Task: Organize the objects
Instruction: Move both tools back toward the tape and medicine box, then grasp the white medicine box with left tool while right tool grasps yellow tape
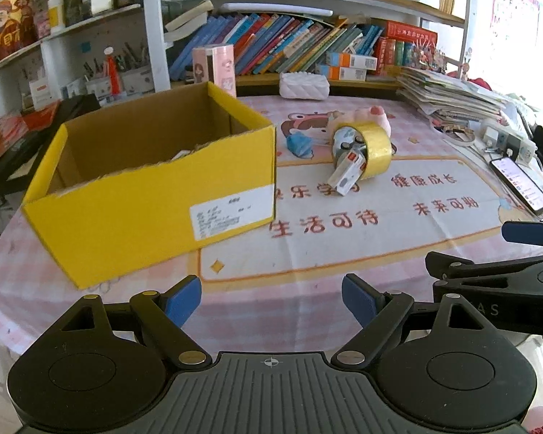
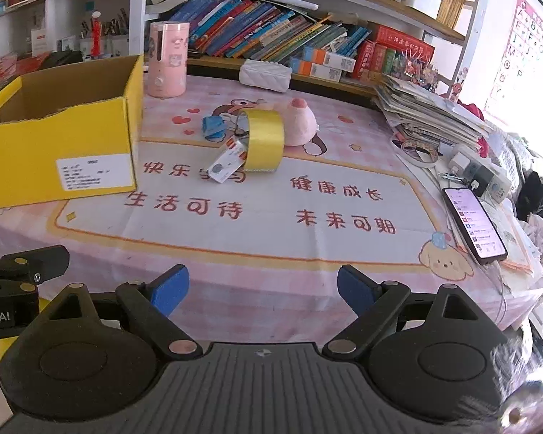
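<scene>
An open yellow cardboard box [image 1: 155,195] [image 2: 54,144] stands on the left of the pink tablecloth. Beyond it a cluster lies mid-table: a yellow tape roll [image 1: 374,148] [image 2: 264,137] on its side, a small white carton [image 1: 345,175] [image 2: 226,164] leaning at its mouth, a blue crumpled item [image 1: 300,144] [image 2: 213,126] and a pink plush [image 1: 373,115] [image 2: 300,119]. My left gripper [image 1: 271,302] is open and empty near the table's front edge. My right gripper [image 2: 262,294] is open and empty beside it; it also shows in the left wrist view [image 1: 481,249].
A lit phone [image 1: 521,184] [image 2: 474,224] lies at the right. A paper stack [image 2: 430,112], power strip [image 2: 481,173] and tape ring [image 2: 420,150] crowd the right edge. A pink cylinder [image 2: 168,59], white pouch [image 2: 264,72] and bookshelves stand behind.
</scene>
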Tool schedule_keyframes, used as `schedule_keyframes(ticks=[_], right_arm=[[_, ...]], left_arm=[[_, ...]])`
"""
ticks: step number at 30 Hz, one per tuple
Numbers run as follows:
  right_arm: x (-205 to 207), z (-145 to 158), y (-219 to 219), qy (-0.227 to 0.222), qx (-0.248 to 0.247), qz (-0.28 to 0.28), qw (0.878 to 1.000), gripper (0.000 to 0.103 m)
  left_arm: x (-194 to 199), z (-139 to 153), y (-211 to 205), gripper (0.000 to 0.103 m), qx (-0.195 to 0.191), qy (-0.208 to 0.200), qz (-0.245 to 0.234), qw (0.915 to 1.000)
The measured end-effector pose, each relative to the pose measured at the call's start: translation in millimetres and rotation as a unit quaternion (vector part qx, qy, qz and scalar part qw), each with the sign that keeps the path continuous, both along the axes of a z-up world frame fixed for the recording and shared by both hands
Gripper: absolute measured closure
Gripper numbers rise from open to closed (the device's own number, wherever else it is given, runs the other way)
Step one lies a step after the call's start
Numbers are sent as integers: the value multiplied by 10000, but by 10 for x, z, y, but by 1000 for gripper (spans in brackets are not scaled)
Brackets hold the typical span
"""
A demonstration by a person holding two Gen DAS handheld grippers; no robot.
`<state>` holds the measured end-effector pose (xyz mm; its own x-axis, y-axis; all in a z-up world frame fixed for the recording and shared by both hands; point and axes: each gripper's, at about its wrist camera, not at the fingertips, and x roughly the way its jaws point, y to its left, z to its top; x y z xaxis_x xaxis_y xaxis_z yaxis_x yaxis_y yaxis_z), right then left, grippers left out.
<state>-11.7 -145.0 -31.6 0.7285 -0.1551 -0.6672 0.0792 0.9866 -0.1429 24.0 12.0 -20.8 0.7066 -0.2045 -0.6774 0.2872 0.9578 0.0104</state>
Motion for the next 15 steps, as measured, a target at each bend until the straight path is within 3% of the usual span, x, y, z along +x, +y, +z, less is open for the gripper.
schedule_keyframes(ticks=[15], right_arm=[[812,73,-612,-104,431,182,9988,16]], left_arm=[[647,66,-610,16,-59,-57,-141,9999]])
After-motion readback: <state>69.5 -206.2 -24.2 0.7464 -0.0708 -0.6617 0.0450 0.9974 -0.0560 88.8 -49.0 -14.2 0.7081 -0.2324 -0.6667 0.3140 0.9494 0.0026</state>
